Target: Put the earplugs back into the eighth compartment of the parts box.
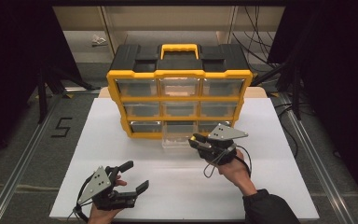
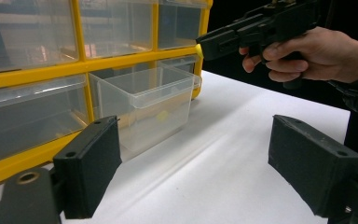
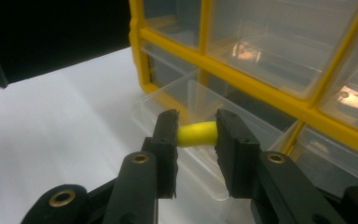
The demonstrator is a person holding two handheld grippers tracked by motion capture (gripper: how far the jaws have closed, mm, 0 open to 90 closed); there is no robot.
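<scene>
A yellow-framed organiser [image 1: 179, 93] with clear drawers stands on the white table [image 1: 121, 154]. Its bottom middle drawer [image 1: 177, 137] [image 2: 144, 100] [image 3: 200, 107] is pulled out. My right gripper [image 1: 196, 139] [image 3: 196, 135] hovers over that drawer's right front corner, shut on a small yellow cylinder [image 3: 197, 133] pinched end to end between the pads. Through the drawer's wall a faint yellow spot [image 2: 162, 115] shows in the left gripper view. My left gripper [image 1: 135, 176] [image 2: 196, 163] rests near the table's front left, open and holding nothing, pointing toward the drawer.
The organiser has a black lid and a yellow handle [image 1: 180, 48]. Grey floor with metal rails [image 1: 23, 154] flanks the table. Cables [image 1: 256, 42] and shelving lie behind. Bare table spreads between the two grippers.
</scene>
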